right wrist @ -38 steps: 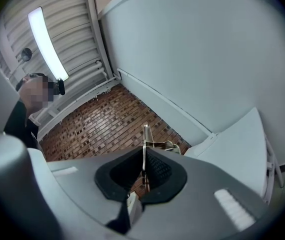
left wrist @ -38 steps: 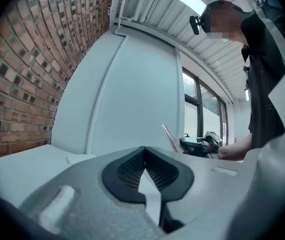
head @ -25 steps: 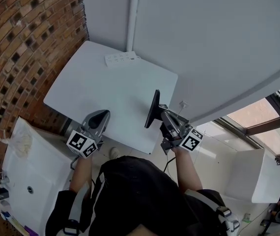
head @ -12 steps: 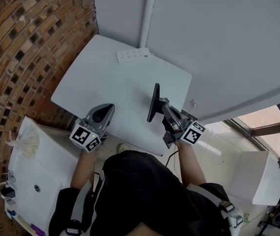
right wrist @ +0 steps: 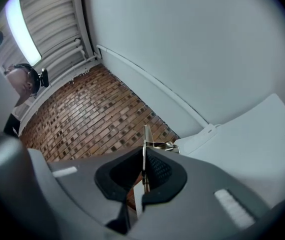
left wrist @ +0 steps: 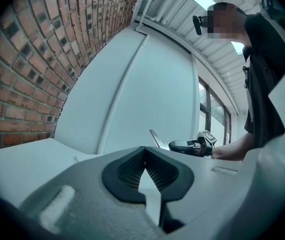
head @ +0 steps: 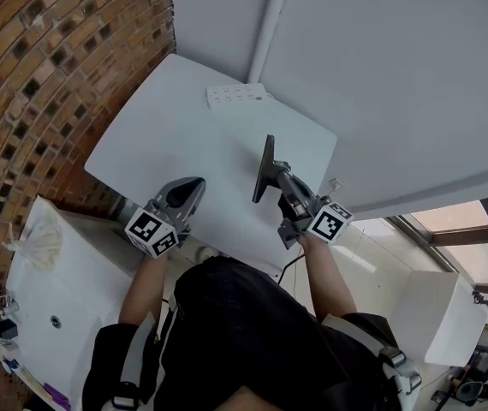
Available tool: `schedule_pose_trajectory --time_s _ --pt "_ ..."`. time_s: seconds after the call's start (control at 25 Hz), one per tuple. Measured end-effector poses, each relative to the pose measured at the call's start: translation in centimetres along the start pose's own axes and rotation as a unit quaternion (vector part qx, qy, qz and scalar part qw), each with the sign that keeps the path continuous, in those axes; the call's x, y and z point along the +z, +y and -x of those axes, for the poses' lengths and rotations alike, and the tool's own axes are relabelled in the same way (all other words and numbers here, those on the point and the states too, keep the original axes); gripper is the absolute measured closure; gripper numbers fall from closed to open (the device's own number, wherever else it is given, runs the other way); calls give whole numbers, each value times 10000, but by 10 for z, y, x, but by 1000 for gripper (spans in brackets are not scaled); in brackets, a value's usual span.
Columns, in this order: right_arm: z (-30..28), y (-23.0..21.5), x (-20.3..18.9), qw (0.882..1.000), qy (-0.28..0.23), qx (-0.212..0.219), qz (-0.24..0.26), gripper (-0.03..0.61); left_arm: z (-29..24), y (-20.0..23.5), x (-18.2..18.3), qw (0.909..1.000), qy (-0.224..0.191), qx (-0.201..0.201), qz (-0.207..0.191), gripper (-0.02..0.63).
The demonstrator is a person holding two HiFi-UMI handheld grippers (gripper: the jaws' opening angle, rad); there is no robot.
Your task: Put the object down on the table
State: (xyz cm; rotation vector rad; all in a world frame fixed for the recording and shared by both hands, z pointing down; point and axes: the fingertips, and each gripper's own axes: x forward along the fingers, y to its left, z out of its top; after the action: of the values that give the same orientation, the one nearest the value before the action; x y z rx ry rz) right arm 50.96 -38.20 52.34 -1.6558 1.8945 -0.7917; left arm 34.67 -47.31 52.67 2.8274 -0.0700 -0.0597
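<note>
A thin dark board [head: 264,169], like a clipboard with a metal clip [right wrist: 163,145], stands on edge above the right part of the white table [head: 167,139]. My right gripper [head: 282,178] is shut on its near edge. In the right gripper view the board's edge [right wrist: 145,136] rises straight out of the pinched pads of that gripper [right wrist: 143,159]. My left gripper [head: 189,187] hovers over the table's near edge, shut and empty. In the left gripper view its tips [left wrist: 144,151] meet, and the board [left wrist: 155,138] shows beyond them with the right gripper [left wrist: 190,145].
A white power strip [head: 238,95] lies at the table's far edge by a white pipe [head: 270,24]. A brick wall [head: 47,67] runs along the left. A white sink counter [head: 64,289] stands at lower left, and a window frame [head: 449,225] is at right.
The right gripper has carried the board a little farther over the table, toward the power strip. The left gripper has edged forward too. Both stay shut.
</note>
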Motion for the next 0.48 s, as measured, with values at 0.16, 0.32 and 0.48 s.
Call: schedule_pose_trajectory --time_s 0.16,0.32,0.48 --pt "-8 -20 -1 9996 205 -77 -163 571 -9 -5 -11 9997 149 114 166 614" --pt "-19 -40 -15 9981 477 -212 -338 571 -8 3 -42 9984 410 276 275 614" --pt "-34 -60 -37 9947 688 -231 -735 571 -6 10 -65 9963 569 454 463 614"
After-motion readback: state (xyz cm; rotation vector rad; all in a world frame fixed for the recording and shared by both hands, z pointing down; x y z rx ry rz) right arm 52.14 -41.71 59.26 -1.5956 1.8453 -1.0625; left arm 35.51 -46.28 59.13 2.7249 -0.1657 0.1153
